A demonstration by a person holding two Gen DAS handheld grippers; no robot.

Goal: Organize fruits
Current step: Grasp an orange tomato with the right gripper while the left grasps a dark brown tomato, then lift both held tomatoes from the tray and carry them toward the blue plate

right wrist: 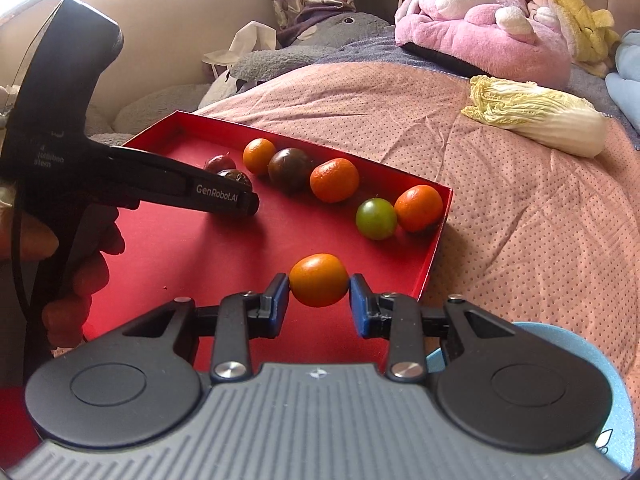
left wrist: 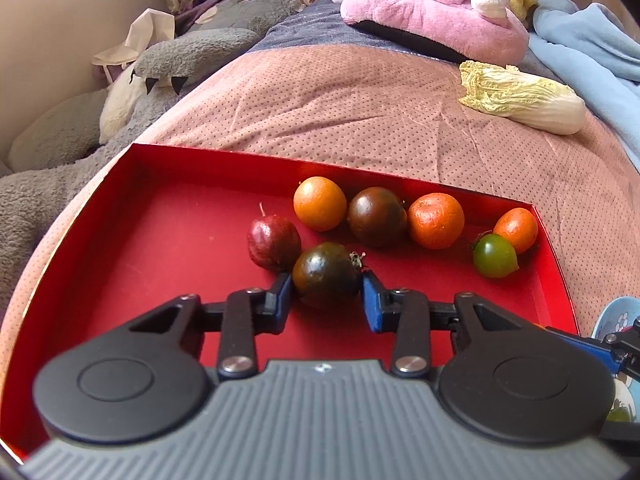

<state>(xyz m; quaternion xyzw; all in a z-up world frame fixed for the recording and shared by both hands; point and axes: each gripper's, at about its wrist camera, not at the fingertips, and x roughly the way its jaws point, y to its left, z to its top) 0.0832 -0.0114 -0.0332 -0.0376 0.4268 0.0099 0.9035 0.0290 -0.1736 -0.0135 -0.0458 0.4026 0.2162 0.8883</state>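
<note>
Left wrist view
- Landmark: red tray on the pink bedspread.
- Left gripper: I read its pads as touching both sides of the dark tomato, near the tray's middle; clamped, though contact looks light.
- Neighbours: plum touching that tomato's left; orange, a second dark tomato and a tangerine along the tray's far wall; green tomato and small orange in its right corner.
- Handling: the tomato looks ripe, thin-skinned and smooth; I'd squeeze gently across its widest part, clear of the stalk.

Right wrist view
- Right gripper: closed on a small orange fruit, held over the tray near its right wall.
- Handling: light, firm-skinned, round; likely to roll once released, so I'd lower it against a neighbour.
- Beyond tray: cabbage, well apart.
</note>
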